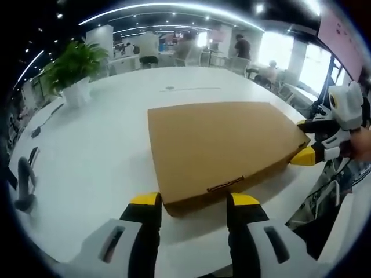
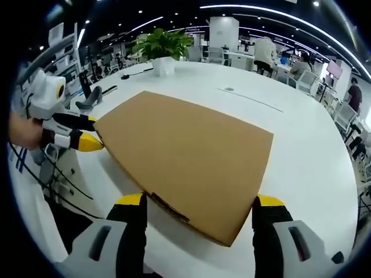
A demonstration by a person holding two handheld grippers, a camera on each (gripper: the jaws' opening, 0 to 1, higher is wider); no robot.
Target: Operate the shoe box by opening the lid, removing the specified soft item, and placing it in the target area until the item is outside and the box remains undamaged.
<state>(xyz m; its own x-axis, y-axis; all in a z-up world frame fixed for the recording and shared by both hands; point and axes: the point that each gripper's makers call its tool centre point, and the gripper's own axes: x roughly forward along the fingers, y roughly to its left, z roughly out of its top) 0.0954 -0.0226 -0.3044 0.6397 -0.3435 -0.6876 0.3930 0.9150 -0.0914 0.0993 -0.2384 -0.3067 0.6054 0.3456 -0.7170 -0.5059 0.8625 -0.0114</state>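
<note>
Yellow-tipped black jaws of the left gripper (image 1: 192, 200) stand spread apart right at the near corner of the flat brown cardboard shoe box (image 1: 223, 145), the tab of its closed lid sitting just between them. That box lies flat on the round white table (image 1: 98, 156), lid down. Over in the right gripper view, the right gripper (image 2: 200, 201) is wide open too, its jaws straddling the box's near edge, one each side. Across the box there, the left gripper's yellow tips meet the far corner. Back on the table sits a leafy green plant in a white pot (image 2: 164, 49). People sit at desks in the office behind.
</note>
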